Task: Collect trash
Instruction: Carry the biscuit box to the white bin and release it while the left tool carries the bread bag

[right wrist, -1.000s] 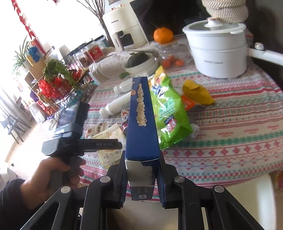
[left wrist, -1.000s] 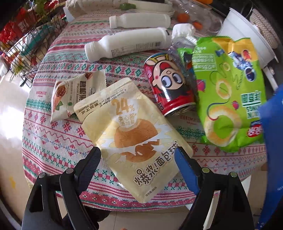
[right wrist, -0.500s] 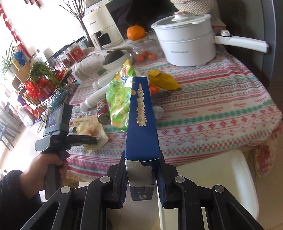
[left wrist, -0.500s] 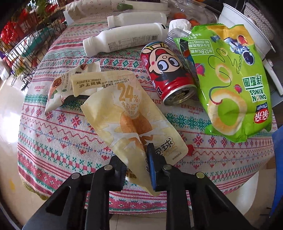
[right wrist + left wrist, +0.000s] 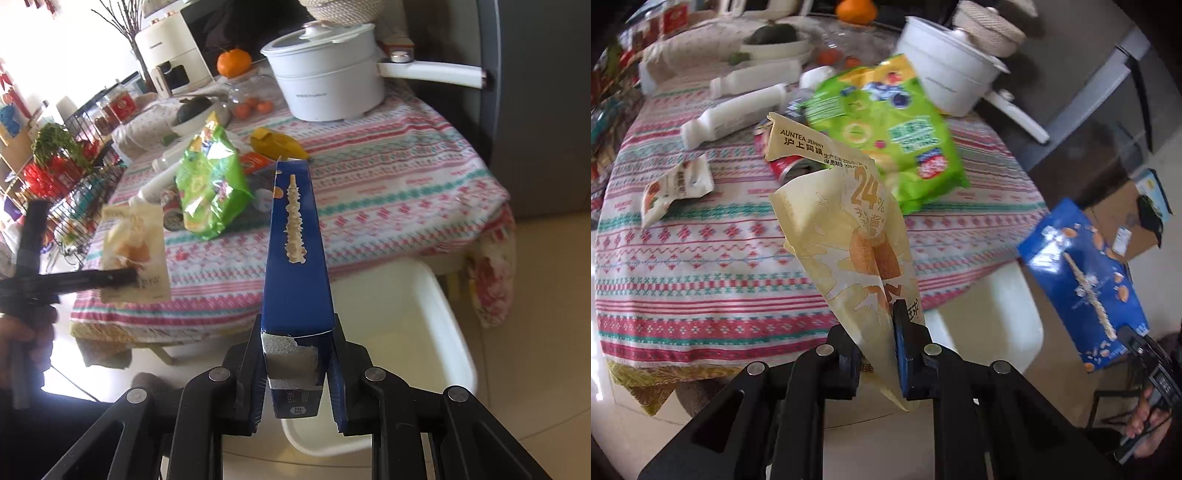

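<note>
Left gripper [image 5: 877, 341]: jaws clamped on cream-yellow plastic bread wrapper [image 5: 849, 229], lifted off the striped tablecloth [image 5: 701, 266] (wrapper hangs crumpled). Right gripper [image 5: 297, 363]: clamped on tall blue cardboard box [image 5: 297, 258], above white plastic bin [image 5: 417, 332] beside the table.

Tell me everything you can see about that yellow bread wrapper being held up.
The yellow bread wrapper is a pale, crinkly film pouch printed with "24%", a brown bun and Chinese text, with "AUNTEA JENNY" on its folded-over top strip. It looks flat and empty. The left gripper pinches its lower end, so it stands upright, lifted clear of the striped tablecloth, in front of the red can and the green snack bag. Only the gripper fingers touch it.
</note>
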Action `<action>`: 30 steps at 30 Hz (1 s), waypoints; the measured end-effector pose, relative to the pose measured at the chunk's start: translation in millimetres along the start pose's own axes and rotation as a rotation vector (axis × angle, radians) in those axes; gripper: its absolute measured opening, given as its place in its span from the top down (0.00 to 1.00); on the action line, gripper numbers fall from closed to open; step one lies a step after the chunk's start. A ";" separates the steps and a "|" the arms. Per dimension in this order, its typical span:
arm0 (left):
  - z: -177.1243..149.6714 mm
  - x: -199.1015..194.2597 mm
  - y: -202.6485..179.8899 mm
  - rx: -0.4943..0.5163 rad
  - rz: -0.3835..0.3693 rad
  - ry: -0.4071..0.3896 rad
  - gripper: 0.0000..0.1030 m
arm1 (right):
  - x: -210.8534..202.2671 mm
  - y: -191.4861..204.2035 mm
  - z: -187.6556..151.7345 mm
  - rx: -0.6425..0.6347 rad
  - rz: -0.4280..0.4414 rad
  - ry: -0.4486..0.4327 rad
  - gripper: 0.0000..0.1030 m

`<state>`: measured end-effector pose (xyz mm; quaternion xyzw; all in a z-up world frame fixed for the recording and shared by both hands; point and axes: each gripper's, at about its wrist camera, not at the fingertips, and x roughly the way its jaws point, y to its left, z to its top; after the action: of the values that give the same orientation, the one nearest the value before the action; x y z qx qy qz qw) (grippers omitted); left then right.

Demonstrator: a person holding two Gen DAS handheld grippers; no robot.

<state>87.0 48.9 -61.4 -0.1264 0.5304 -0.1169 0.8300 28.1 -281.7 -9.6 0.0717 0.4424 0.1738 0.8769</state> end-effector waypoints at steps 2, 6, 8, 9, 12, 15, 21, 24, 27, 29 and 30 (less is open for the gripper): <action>-4.6 4.0 -38.4 0.080 -0.057 0.016 0.85 | -3.4 -5.7 -7.4 0.007 -0.020 0.005 0.75; -22.4 25.8 -90.1 0.221 -0.110 0.082 0.85 | -1.8 -23.8 -19.8 0.040 -0.069 0.026 0.75; -31.6 40.8 -110.4 0.275 -0.109 0.113 0.85 | 2.7 -33.6 -24.2 0.060 -0.082 0.049 0.75; -34.3 49.1 -118.2 0.297 -0.107 0.125 0.85 | 5.4 -37.9 -26.2 0.072 -0.088 0.063 0.75; -38.9 73.2 -135.2 0.350 -0.099 0.162 0.85 | 13.5 -48.8 -32.9 0.096 -0.108 0.105 0.75; -42.9 95.9 -143.0 0.382 -0.082 0.193 0.84 | 21.5 -57.2 -39.0 0.113 -0.123 0.147 0.75; -48.0 123.0 -150.9 0.436 -0.028 0.214 0.84 | 34.7 -69.3 -51.2 0.130 -0.144 0.218 0.75; -48.3 130.1 -155.3 0.460 0.006 0.206 0.78 | 38.4 -74.7 -53.8 0.143 -0.143 0.237 0.75; -48.8 130.7 -158.4 0.484 0.038 0.194 0.70 | 38.9 -78.8 -54.4 0.153 -0.144 0.239 0.75; -48.5 128.3 -160.6 0.502 0.052 0.183 0.67 | 38.7 -79.7 -52.9 0.155 -0.147 0.237 0.74; -47.5 129.7 -162.6 0.510 0.056 0.179 0.67 | 38.0 -79.9 -52.7 0.155 -0.148 0.236 0.74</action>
<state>87.1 -150.7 -136.8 0.1120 0.5583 -0.2346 0.7879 26.0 -343.4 -92.0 0.0857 0.5584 0.0813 0.8211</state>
